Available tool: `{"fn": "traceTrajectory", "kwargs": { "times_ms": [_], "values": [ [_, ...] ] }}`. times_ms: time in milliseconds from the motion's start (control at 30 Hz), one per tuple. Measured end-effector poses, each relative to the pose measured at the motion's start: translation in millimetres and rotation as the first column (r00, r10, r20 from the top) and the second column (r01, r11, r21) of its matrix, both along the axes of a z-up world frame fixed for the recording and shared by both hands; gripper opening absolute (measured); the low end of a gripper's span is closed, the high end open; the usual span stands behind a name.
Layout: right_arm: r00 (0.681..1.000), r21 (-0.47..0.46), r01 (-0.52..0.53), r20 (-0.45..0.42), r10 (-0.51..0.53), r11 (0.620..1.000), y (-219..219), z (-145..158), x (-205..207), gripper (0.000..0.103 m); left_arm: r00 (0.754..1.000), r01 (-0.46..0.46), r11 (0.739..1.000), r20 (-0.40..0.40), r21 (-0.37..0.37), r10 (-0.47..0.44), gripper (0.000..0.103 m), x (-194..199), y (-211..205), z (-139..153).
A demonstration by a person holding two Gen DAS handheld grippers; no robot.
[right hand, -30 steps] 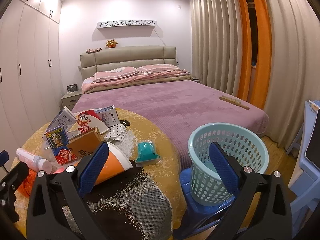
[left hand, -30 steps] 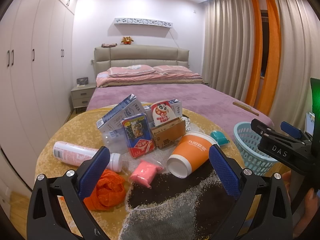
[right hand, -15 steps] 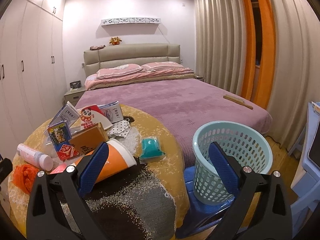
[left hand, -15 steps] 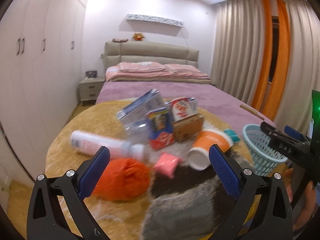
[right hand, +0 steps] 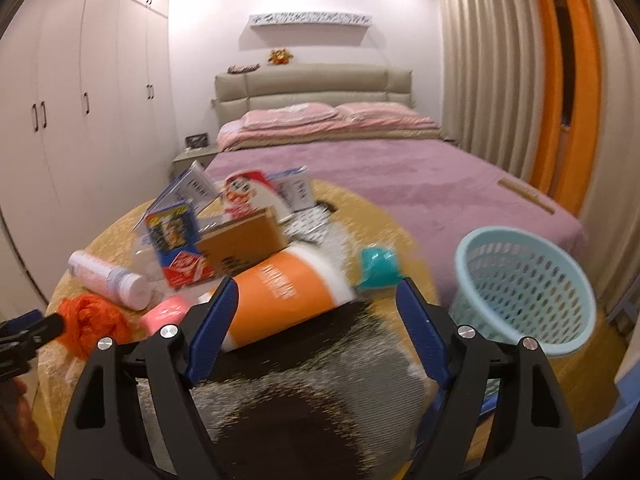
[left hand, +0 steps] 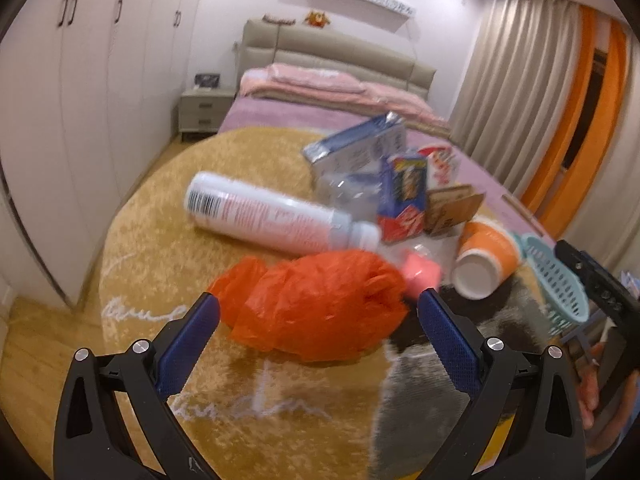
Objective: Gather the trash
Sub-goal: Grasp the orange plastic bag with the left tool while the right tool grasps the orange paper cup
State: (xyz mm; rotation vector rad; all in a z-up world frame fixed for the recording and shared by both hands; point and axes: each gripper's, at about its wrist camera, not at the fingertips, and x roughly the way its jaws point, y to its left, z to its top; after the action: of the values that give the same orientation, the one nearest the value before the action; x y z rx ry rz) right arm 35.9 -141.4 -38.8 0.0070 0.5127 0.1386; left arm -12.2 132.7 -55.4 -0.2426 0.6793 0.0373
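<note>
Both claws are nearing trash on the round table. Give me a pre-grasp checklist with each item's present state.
1. Left claw open around orange plastic bag: ok.
2. Left pads pressing the bag: not ok.
3. Right claw lined up on orange paper cup, jaws closing: ok.
4. Right pads gripping the cup: cannot tell, blurred.
5. Blue basket upright beside the table: ok.
6. Basket contents: cannot tell.

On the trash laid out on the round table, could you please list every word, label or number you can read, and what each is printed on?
None reads for certain; both views are blurred.
White bottle: a barcode and pink print, unreadable.
Orange paper cup: white lettering, smeared.
Blue and red packet: picture and a white mark, unreadable.
Blue and silver carton: dark lettering, too blurred.
Red and white panda pack: red characters, unreadable.
</note>
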Motion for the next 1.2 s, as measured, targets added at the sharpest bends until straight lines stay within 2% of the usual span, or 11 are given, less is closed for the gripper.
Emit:
{"fn": "traceTrajectory", "kwargs": {
  "times_ms": [233, 400, 567, 633, 667, 700, 800, 967, 1133, 1167, 1200],
  "values": [
    [0.995, 0.018, -0.059, -0.075, 0.060, 0.998, 23.2, -15.3, 7.0, 0.077, 0.997, 0.031, 0.999, -0.075, 0.013, -0.030, 0.095, 19.8, 6.8, -24.6],
    [0.993, -0.043, -0.071, -0.098, 0.066, 0.997, 43.0, -27.0, 11.0, 0.077, 0.995, 0.062, 0.998, -0.079, -0.012, -0.063, 0.089, 22.1, 7.2, -29.0],
    [0.992, -0.111, -0.044, -0.121, 0.031, 0.993, 52.4, -37.1, 21.5, 0.075, 0.994, 0.082, 0.996, -0.075, -0.027, -0.084, 0.082, 22.9, 3.5, -29.1],
    [0.990, -0.106, -0.059, -0.132, 0.045, 0.993, 51.0, -38.4, 23.0, 0.050, 0.993, 0.090, 0.996, -0.072, -0.021, -0.091, 0.079, 24.0, 0.4, -28.1],
    [0.989, -0.102, -0.069, -0.138, 0.055, 0.992, 50.5, -38.6, 22.8, 0.045, 0.993, 0.095, 0.995, -0.068, -0.014, -0.096, 0.077, 22.9, -1.0, -27.3],
    [0.988, -0.104, -0.077, -0.142, 0.062, 0.992, 49.9, -38.4, 22.3, 0.035, 0.993, 0.098, 0.995, -0.067, -0.011, -0.098, 0.075, 22.9, -1.7, -26.4],
    [0.989, -0.118, -0.082, -0.133, 0.066, 0.990, 45.7, -37.8, 18.4, 0.026, 0.992, 0.108, 0.994, -0.062, -0.015, -0.109, 0.067, 21.5, -2.9, -24.7],
    [0.991, -0.120, -0.068, -0.127, 0.053, 0.990, 22.4, -36.6, 8.6, 0.024, 0.992, 0.113, 0.993, -0.051, -0.012, -0.114, 0.056, 18.9, -4.9, -21.8],
    [0.993, -0.082, -0.031, -0.118, 0.021, 0.996, -6.4, -30.3, 2.8, 0.025, 0.991, 0.125, 0.992, -0.040, 0.002, -0.124, 0.047, 18.3, -11.4, -19.0],
    [0.992, -0.064, -0.039, -0.124, 0.031, 0.997, -10.3, -28.5, 2.7, 0.026, 0.991, 0.124, 0.992, -0.039, 0.004, -0.124, 0.047, 19.1, -12.1, -18.7],
    [0.991, -0.047, -0.044, -0.130, 0.037, 0.998, -13.2, -27.4, 2.9, 0.037, 0.992, 0.124, 0.992, -0.038, 0.004, -0.124, 0.046, 19.3, -12.8, -18.4]
  ]
}}
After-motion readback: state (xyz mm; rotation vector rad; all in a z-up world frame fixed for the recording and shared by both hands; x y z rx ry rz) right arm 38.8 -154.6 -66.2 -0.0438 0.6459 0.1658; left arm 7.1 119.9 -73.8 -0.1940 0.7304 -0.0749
